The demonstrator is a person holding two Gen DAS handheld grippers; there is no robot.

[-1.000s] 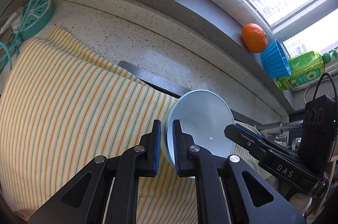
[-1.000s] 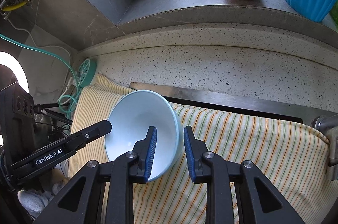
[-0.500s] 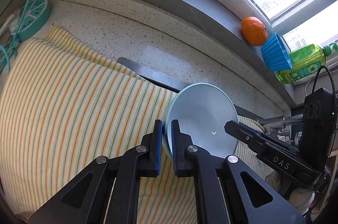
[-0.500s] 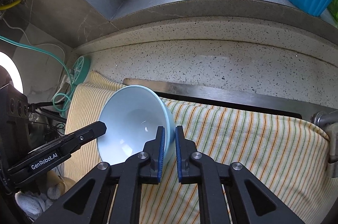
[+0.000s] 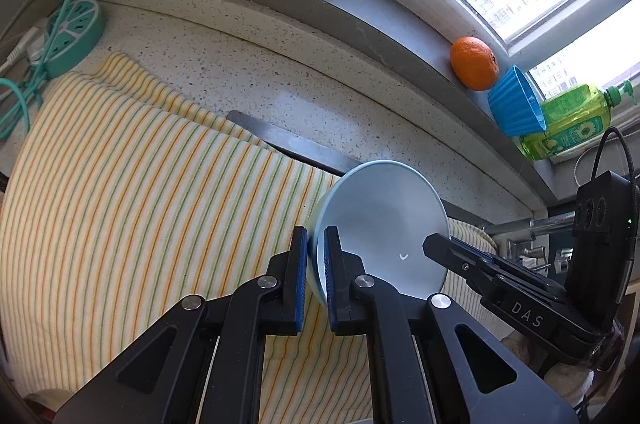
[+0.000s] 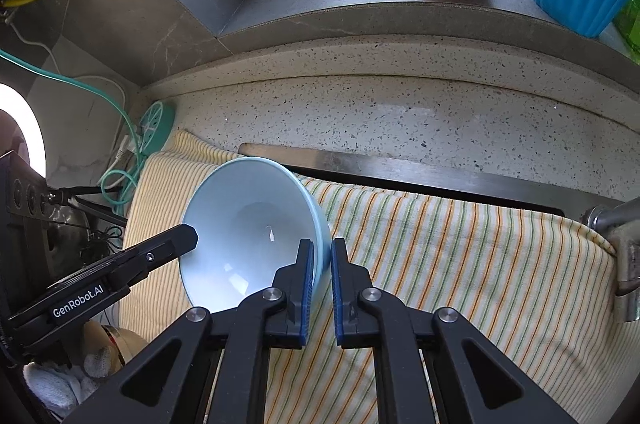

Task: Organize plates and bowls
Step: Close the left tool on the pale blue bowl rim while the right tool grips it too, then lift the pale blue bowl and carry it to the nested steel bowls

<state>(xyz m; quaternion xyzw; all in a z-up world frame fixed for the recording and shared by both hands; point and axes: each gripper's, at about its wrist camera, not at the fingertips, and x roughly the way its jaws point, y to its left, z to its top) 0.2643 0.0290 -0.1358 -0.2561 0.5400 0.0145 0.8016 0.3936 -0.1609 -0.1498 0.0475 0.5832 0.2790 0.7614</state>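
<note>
bowl [image 5: 380, 228] in light blue is held over the striped cloth [image 5: 132, 208] on the table [image 5: 280, 92], tilted, its opening turned toward the cameras. the left tongs [image 5: 316, 268] are pinching its left rim, one pad inside and one outside. the right tongs [image 6: 322, 270] are pinching the opposite rim in the same manner. so the step in hand seems to be carrying one bowl with both tongs, both grips already made. i see no other plates or bowls here, so the target place i cannot tell. the next move probably needs both hands to travel together, at equal pace, so the thin rim does not slip.
</note>
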